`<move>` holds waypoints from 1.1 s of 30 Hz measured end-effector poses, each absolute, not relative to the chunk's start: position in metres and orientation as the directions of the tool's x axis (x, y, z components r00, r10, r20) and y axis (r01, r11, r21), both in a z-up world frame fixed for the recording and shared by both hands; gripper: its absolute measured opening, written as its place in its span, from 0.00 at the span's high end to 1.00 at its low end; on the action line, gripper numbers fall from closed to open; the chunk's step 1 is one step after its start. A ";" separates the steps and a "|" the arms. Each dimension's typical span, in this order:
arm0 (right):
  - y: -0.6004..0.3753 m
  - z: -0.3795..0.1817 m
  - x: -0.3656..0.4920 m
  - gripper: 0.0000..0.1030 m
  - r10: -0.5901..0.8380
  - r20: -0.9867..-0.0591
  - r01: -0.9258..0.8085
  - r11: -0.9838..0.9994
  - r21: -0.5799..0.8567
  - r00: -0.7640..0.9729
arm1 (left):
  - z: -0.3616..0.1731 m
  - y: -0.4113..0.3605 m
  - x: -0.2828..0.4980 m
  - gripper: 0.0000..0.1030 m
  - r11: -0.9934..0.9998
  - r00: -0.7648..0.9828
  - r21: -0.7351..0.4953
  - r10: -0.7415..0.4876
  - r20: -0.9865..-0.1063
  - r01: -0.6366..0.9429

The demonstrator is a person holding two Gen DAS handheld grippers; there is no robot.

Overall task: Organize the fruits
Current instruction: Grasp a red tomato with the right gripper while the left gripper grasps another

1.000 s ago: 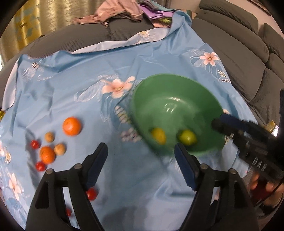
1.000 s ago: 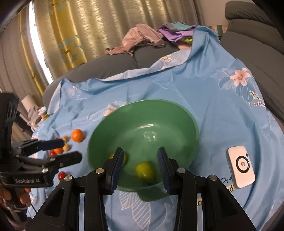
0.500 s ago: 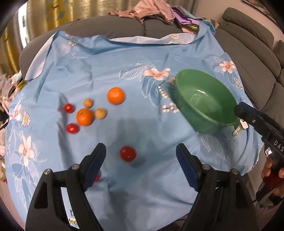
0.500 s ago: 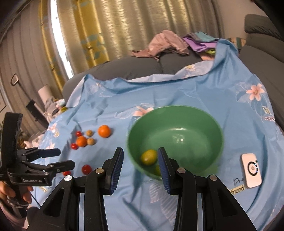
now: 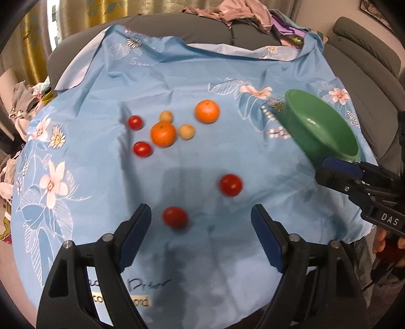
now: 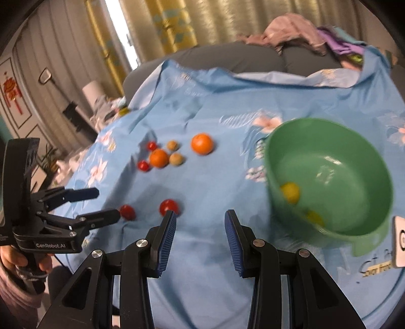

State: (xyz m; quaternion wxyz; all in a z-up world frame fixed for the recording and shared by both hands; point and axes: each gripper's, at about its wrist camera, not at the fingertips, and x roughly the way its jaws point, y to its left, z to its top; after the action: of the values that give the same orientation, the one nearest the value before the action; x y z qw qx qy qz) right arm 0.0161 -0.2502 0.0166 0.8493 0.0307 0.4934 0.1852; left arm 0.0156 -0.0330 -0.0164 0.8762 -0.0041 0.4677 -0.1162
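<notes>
A green bowl (image 6: 329,174) stands at the right on the blue flowered cloth (image 5: 177,76) and holds two yellow-green fruits (image 6: 290,192). The bowl also shows in the left wrist view (image 5: 321,129). Two oranges (image 5: 163,133) (image 5: 207,111), two small tan fruits (image 5: 186,131) and several red tomatoes lie on the cloth. My left gripper (image 5: 200,225) is open and empty, with a tomato (image 5: 175,217) between its fingers and another (image 5: 230,184) just beyond. My right gripper (image 6: 200,227) is open and empty, near the front edge, left of the bowl.
A white device (image 6: 399,241) lies right of the bowl. Grey sofa cushions (image 5: 367,83) surround the cloth, with a pile of clothes (image 5: 240,12) at the back. Curtains (image 6: 164,25) hang behind.
Both grippers have swung left, away from the bowl and toward the loose fruit. The left gripper now hovers over the near tomatoes. Both stay open.
</notes>
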 end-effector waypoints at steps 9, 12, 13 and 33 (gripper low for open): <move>-0.213 -0.019 0.025 0.61 0.374 -0.873 -0.336 0.903 0.267 0.312 | -0.040 -0.018 0.015 0.23 0.964 0.496 -0.148 -0.241 -0.834 0.221; -0.206 -0.025 0.030 0.61 0.378 -0.877 -0.343 0.899 0.271 0.297 | -0.046 -0.016 0.021 0.25 0.965 0.486 -0.151 -0.240 -0.840 0.215; -0.204 -0.027 0.032 0.61 0.377 -0.878 -0.343 0.899 0.272 0.294 | -0.048 -0.015 0.024 0.27 0.965 0.481 -0.155 -0.240 -0.843 0.210; -0.173 -0.063 0.066 0.61 0.345 -0.912 -0.390 0.889 0.241 0.224 | -0.076 -0.017 0.049 0.69 0.961 0.417 -0.169 -0.248 -0.874 0.218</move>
State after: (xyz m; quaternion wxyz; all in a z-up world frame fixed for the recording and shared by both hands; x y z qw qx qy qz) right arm 0.0656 -0.1729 -0.0626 0.7819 -0.0196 0.5770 0.2351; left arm 0.0493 -0.0167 -0.0756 0.8416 -0.0146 0.5219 -0.1385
